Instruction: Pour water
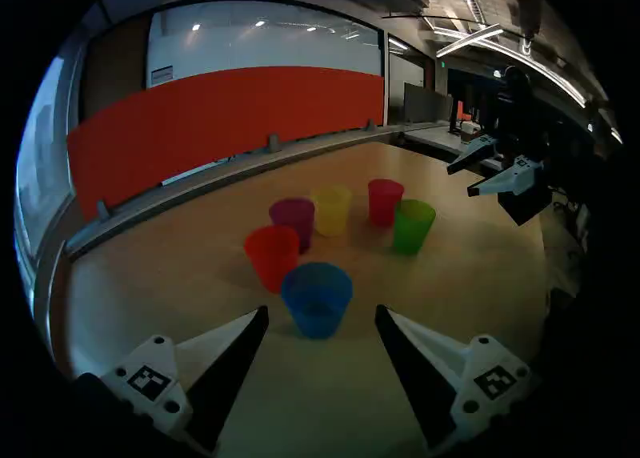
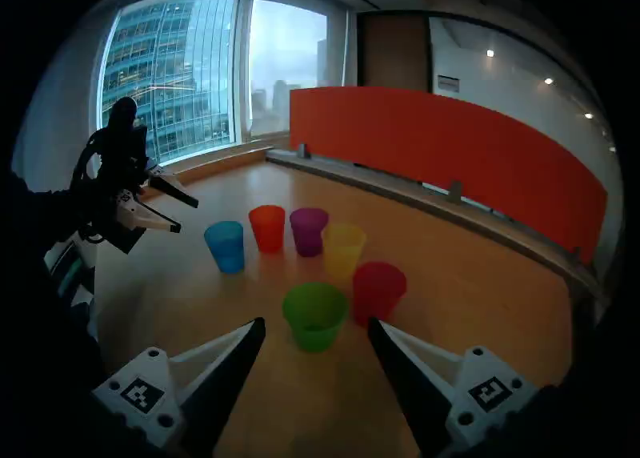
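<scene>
Several plastic cups stand upright in a cluster on a wooden table. In the left gripper view the blue cup is nearest, just ahead of my open left gripper, with the orange cup, purple cup, yellow cup, red cup and green cup behind it. The right gripper hovers open at the far right. In the right gripper view the green cup sits just ahead of my open right gripper, the red cup beside it. The left gripper hangs open near the blue cup.
The wooden table is bordered by an orange partition along its far edge. Large windows stand beyond the table. A person's dark sleeve holds the left gripper.
</scene>
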`<state>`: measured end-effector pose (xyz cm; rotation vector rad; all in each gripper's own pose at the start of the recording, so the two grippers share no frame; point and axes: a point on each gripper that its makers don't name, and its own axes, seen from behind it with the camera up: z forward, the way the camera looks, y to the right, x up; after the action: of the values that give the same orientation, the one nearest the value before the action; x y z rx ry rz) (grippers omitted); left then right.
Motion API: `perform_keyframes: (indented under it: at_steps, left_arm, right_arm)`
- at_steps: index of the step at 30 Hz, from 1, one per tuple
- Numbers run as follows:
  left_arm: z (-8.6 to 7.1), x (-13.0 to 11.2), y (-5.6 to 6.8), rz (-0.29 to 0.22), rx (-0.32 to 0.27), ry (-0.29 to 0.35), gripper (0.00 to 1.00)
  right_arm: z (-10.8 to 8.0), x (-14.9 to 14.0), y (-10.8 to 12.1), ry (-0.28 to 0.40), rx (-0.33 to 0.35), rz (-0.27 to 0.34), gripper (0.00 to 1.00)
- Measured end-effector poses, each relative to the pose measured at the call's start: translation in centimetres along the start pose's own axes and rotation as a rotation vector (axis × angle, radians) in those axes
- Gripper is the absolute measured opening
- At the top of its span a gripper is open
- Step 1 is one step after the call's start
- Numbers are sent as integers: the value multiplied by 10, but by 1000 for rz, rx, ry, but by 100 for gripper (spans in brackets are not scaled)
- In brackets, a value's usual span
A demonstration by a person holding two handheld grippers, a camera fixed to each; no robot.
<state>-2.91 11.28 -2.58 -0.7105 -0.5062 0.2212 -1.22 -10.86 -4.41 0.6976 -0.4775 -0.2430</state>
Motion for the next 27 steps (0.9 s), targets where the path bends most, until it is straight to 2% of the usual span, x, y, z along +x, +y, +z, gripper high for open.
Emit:
perform_keyframes:
  at_steps: [11,27]
  left_arm:
    - [19,-22,-2,17,-10,-64,99]
    - [51,-30,-3,27,-46,-127,100]
  right_arm:
    - [24,-22,-3,-48,12,-19,100]
    - [55,-38,-1,-97,34,-12,100]
